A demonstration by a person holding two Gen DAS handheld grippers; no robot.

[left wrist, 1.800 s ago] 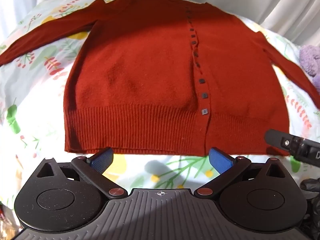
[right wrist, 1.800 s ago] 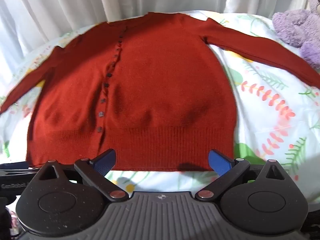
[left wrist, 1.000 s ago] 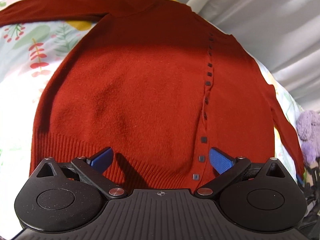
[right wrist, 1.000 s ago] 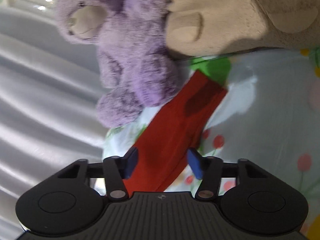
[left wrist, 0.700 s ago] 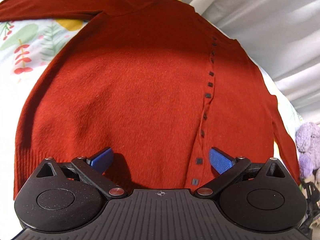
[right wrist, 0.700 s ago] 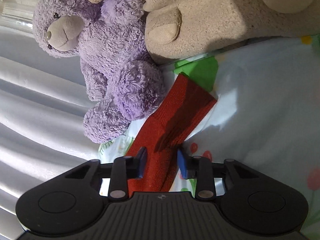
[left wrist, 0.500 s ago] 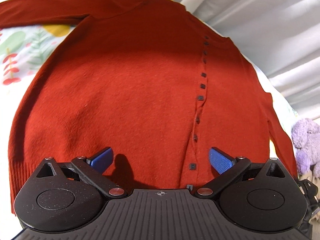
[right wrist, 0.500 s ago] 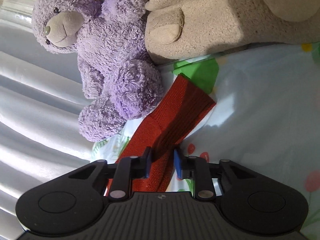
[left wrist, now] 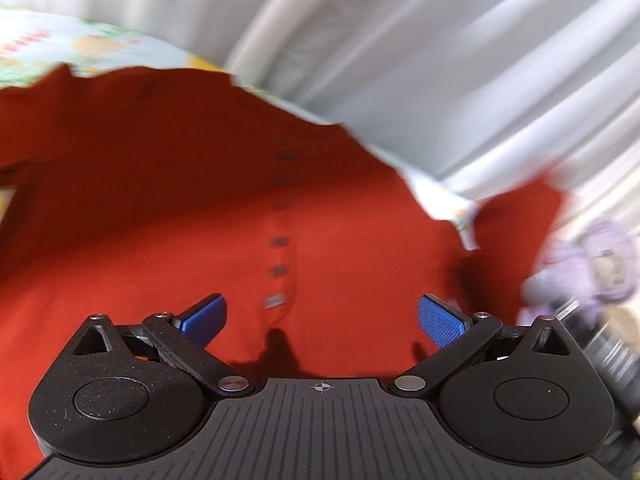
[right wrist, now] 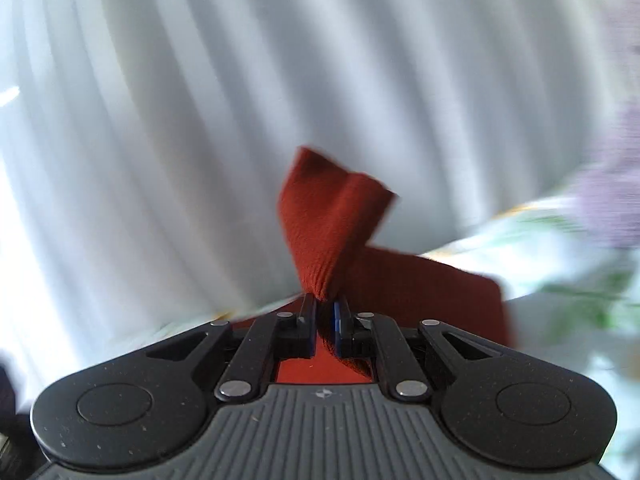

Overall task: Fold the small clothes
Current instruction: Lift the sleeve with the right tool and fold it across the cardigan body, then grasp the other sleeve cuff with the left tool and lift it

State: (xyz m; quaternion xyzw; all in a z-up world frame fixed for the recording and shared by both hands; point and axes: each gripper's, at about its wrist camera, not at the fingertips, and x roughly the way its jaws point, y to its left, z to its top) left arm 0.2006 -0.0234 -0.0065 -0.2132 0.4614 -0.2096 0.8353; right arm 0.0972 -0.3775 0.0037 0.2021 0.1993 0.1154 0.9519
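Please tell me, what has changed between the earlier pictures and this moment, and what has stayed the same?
The right gripper closed on the cuff of the red cardigan's sleeve and lifted it off the floral bedsheet, away from the purple teddy bear; the cuff now stands up in front of the curtain. The left gripper moved forward over the cardigan body. It stays open, and the body stays flat and buttoned.
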